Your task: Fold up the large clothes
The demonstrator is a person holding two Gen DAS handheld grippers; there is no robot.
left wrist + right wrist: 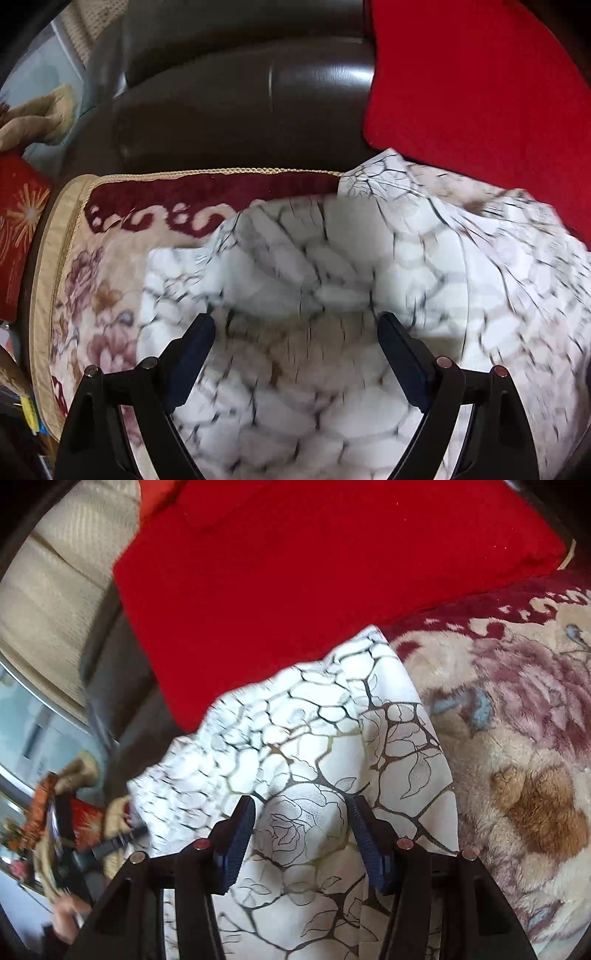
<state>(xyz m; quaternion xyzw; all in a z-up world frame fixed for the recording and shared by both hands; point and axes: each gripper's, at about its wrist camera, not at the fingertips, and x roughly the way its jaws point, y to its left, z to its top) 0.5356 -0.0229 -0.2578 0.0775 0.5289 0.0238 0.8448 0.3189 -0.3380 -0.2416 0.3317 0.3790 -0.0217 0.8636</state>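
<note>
Both grippers — left gripper [295, 325], right gripper [303, 810] — have black angular frames, ribbed navy pads [240, 843] and round metal screws.

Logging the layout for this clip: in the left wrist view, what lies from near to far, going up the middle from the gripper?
left gripper → white patterned garment → floral seat cover's maroon border → dark leather sofa back

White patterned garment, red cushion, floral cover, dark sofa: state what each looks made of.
White patterned garment: thin woven cloth, faint sheen, crisp creases; fibre unclear.
Red cushion: matte textile, fine-grained surface, maybe knit.
Floral cover: thick plush pile, fuzzy tufts.
Dark sofa: glossy leather or imitation, given its sharp highlights.
</note>
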